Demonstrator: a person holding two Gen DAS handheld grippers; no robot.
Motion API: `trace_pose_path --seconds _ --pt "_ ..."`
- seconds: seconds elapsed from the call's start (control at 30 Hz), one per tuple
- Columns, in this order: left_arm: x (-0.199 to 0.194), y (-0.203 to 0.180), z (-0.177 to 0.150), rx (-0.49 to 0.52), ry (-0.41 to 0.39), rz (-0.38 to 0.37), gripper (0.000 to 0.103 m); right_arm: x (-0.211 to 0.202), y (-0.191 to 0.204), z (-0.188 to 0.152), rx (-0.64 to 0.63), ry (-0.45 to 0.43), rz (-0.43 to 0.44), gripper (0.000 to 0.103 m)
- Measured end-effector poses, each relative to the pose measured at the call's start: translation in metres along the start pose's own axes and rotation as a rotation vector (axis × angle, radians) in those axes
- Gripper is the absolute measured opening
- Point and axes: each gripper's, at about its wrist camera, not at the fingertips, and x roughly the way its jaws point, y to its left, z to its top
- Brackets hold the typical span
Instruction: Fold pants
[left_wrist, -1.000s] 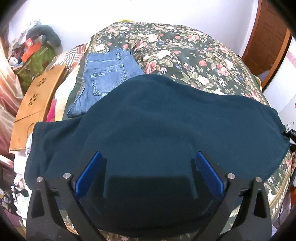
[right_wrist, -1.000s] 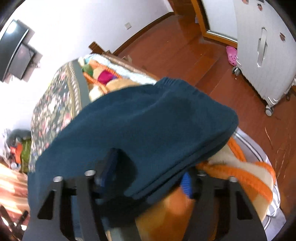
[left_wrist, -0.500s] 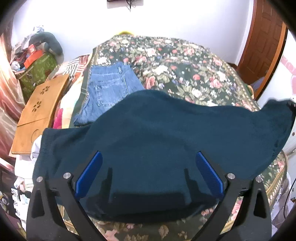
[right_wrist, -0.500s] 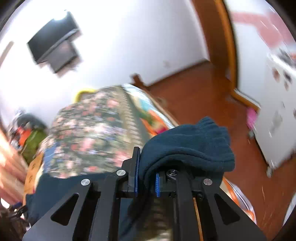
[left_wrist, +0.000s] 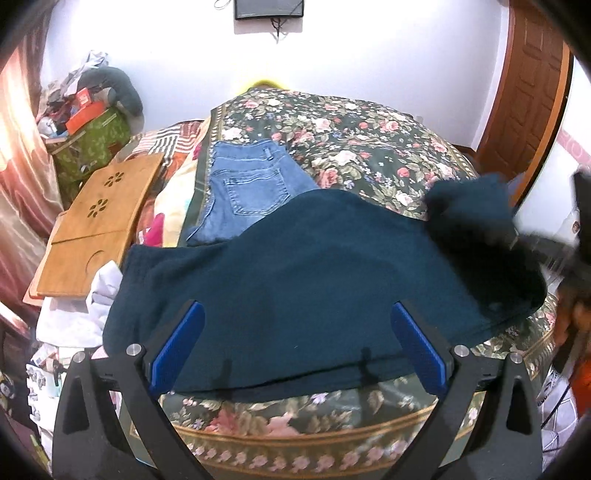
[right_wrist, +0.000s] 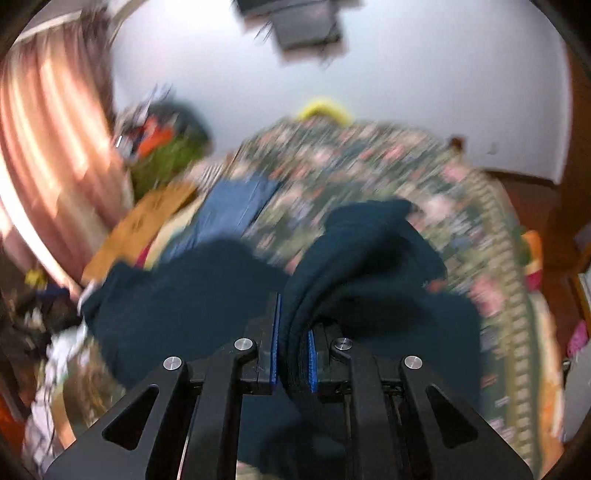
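Dark teal pants lie spread across the near part of the floral bed. My left gripper is open and empty, its blue pads above the pants' near edge. My right gripper is shut on the pants' right end, a bunched fold lifted off the bed; this view is blurred by motion. In the left wrist view that lifted end hangs at the right, with the right gripper a dark blur behind it.
Folded blue jeans lie on the bed beyond the teal pants. A wooden lap tray and piled clothes sit at the left. A wooden door stands at the right. A wall TV hangs above the bed.
My right gripper closed on the pants' right end, lifted it and swung it left over the bed. My left gripper drew back toward the near edge, still open.
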Motion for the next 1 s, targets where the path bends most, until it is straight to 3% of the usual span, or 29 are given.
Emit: trace_pose_path --seconds 0.1,0.17,0.37,0.53,0.73,1.0 --pt "0.001 0.006 -0.002 -0.016 0.006 -0.003 0.103 0.028 0.018 -0.020 -0.068 0.122 0.014 0.012" --pt "0.003 0.007 -0.001 -0.025 0.012 -0.008 0.103 0.032 0.023 -0.027 -0.096 0.171 -0.006 0.018" --pt "0.008 -0.014 0.017 -0.009 0.006 -0.056 0.103 0.000 0.009 -0.024 -0.042 0.156 0.036 0.044" --pt "0.015 -0.050 0.042 0.036 -0.013 -0.108 0.103 -0.032 -0.007 -0.020 -0.011 0.090 0.023 0.046" --pt "0.049 -0.100 0.066 0.132 0.006 -0.115 0.103 -0.057 -0.056 -0.013 0.051 0.038 -0.075 0.048" --pt "0.112 -0.131 0.068 0.208 0.084 -0.029 0.103 -0.026 -0.107 -0.015 0.140 0.090 -0.152 0.048"
